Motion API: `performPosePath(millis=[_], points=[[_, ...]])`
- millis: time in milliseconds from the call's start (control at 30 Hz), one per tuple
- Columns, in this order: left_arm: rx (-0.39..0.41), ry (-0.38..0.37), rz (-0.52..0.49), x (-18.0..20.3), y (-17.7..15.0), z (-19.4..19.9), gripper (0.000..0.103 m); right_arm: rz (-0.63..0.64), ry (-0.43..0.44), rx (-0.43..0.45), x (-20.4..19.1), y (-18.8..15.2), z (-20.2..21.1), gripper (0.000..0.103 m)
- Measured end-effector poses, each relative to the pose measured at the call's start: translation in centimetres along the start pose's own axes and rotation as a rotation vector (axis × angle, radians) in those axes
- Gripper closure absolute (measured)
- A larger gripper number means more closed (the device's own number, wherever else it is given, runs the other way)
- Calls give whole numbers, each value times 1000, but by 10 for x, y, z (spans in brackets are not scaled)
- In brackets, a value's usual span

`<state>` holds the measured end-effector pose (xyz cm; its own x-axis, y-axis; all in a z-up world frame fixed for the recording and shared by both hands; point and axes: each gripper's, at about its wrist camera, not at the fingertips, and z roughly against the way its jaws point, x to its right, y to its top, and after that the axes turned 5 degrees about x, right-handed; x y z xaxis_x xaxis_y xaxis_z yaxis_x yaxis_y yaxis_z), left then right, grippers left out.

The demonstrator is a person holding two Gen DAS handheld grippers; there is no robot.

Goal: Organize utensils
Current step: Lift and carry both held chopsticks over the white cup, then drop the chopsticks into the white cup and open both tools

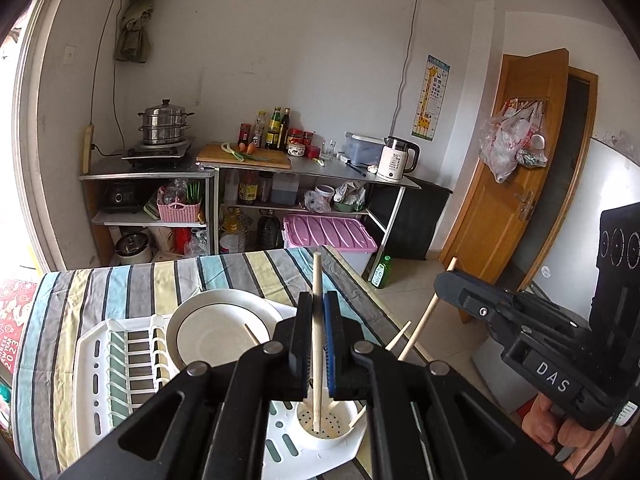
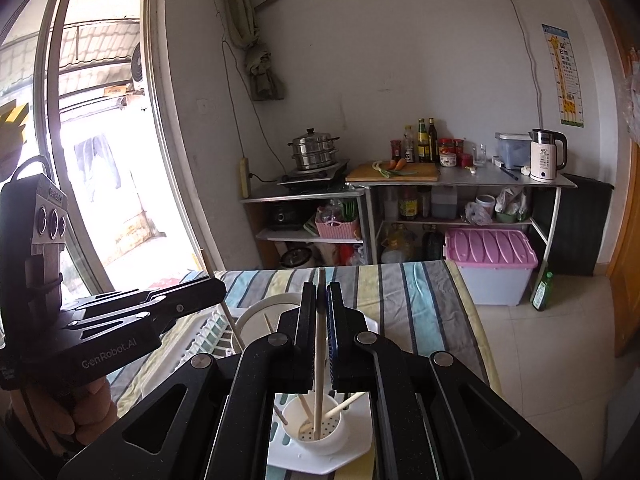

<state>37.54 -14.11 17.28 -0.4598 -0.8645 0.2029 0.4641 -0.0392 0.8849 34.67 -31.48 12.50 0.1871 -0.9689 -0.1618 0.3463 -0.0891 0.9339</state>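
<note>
Gripping a pale wooden chopstick (image 1: 317,320) between its clenched jaws, the left gripper (image 1: 317,312) holds the stick nearly upright, with the lower end down inside the round white perforated utensil cup (image 1: 326,426) at the corner of the white plastic dish rack (image 1: 120,360). Whether that end touches the cup's floor cannot be told. In the right wrist view the right gripper (image 2: 321,308) is likewise clamped on a second pale wooden chopstick (image 2: 319,360), which also stands steeply with its lower end inside the same cup (image 2: 320,428). Several loose chopsticks (image 2: 344,402) lean against the cup's rim. A white round plate with a thin dark ring (image 1: 224,328) stands tilted in the rack just behind the cup. The rack sits on a table covered with a striped cloth of blue, grey and yellow bands (image 1: 140,284). Each gripper appears in the other's view, off to the side, with a hand (image 1: 556,428) wrapped around its handle.
</note>
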Motion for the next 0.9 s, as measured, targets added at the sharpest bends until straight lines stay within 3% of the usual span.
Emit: performPosePath(millis=[633,900], points=[[-104,31,33,-20,-35,-50,97,-36,-15,-110,23,-35,-47,98],[-126,42,42,-25,-40,-63,97,-40,-17,-114,28,-35,-51,98]])
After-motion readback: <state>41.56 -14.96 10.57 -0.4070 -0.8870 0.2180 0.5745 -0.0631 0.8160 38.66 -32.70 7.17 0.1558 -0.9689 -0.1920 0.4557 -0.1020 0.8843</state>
